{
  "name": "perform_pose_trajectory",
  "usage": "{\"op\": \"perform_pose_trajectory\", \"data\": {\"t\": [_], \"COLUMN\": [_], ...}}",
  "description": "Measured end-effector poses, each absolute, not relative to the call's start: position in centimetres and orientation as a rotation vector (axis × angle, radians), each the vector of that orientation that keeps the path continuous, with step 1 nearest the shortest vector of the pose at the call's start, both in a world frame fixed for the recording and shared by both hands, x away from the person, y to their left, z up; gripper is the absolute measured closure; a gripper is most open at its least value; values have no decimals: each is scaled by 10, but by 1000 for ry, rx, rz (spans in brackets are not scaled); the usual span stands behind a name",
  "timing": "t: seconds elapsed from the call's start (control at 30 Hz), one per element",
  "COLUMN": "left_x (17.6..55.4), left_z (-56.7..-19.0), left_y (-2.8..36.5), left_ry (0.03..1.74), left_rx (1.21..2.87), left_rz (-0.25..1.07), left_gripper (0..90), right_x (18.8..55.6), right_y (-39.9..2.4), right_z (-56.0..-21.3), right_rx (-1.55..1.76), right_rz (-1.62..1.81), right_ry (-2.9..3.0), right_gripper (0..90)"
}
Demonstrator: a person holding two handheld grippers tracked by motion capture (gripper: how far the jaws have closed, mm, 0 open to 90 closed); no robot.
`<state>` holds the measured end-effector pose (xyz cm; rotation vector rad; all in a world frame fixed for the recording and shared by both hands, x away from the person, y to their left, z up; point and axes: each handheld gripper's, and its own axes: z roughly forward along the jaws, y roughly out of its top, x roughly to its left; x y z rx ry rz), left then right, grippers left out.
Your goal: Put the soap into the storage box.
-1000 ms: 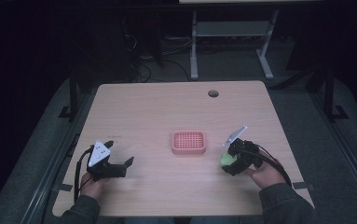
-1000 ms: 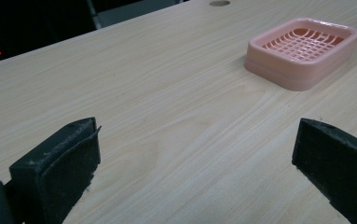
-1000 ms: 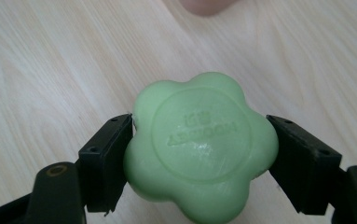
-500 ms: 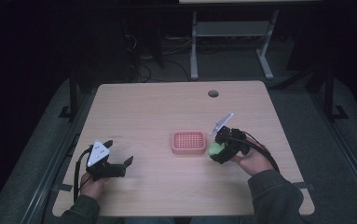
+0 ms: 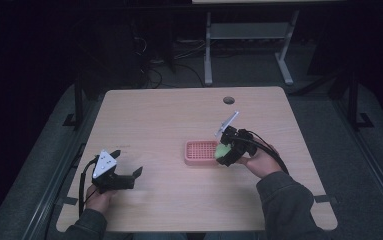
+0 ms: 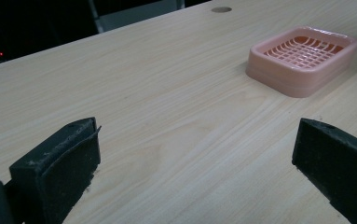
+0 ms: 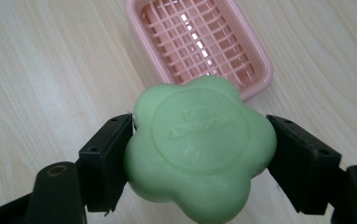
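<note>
A light green flower-shaped soap [image 7: 199,151] is clamped between the black jaws of my right gripper [image 7: 199,163]. In the high view that right gripper [image 5: 225,152] holds the green soap [image 5: 222,151] just above the right end of a pink slotted soap dish [image 5: 200,152]. The pink soap dish [image 7: 199,44] lies just beyond the soap in the right gripper view and is empty. My left gripper [image 5: 129,175] rests low near the table's front left, jaws wide apart with nothing between them. From the left gripper view the pink soap dish [image 6: 302,58] sits at the upper right.
The wooden table [image 5: 179,120] has a round cable hole [image 5: 229,100] near its far edge. Beyond the table stand a metal frame [image 5: 249,45] and loose cables on a dark floor.
My right gripper has carried the green soap leftward and forward, from the table's right side to the right end of the pink dish. The left gripper has stayed put.
</note>
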<state>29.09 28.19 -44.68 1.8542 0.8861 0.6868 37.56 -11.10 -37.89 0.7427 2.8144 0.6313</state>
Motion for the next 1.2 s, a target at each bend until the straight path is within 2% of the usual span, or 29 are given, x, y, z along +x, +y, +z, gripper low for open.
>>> {"op": "perform_pose_trajectory", "data": {"t": [0.5,1.2], "left_x": [291,291], "left_z": [-447,-446], "left_y": [282,282], "left_ry": [883,878], "left_rx": [1850,1850], "left_rz": [678,673], "left_gripper": [2,2], "right_x": [397,430], "right_y": [-83,-44], "right_z": [-380,-408], "right_rx": [711,702], "right_rz": [615,578], "right_ry": [2846,2911], "right_gripper": [259,260]}}
